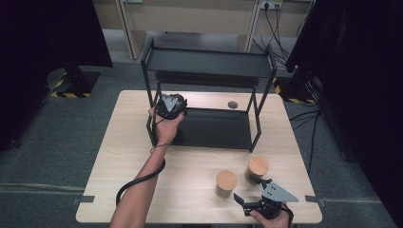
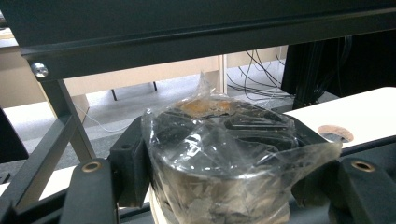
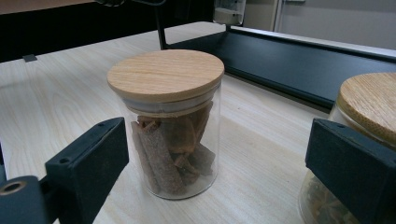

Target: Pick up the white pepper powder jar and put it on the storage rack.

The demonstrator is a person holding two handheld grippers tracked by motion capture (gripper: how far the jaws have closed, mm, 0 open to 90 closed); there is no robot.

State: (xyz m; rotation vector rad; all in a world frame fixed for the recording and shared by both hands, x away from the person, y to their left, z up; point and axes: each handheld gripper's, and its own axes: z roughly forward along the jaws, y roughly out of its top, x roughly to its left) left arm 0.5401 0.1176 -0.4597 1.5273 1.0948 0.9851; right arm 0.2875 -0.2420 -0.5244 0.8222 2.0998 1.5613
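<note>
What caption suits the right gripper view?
Open right gripper faces a wooden-lidded glass jar on the table.

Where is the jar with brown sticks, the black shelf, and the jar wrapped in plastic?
jar with brown sticks (image 3: 169, 123), right gripper view, glass side.
black shelf (image 1: 204, 61), high view, top tier.
plastic-wrapped jar (image 2: 219, 154), left gripper view, wrapped front.

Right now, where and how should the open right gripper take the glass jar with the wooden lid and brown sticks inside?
Grip the glass jar across its round glass wall below the wooden lid, coming in level from the near table edge. It stands upright between the right gripper's open jaws; the second jar crowds one side.
</note>
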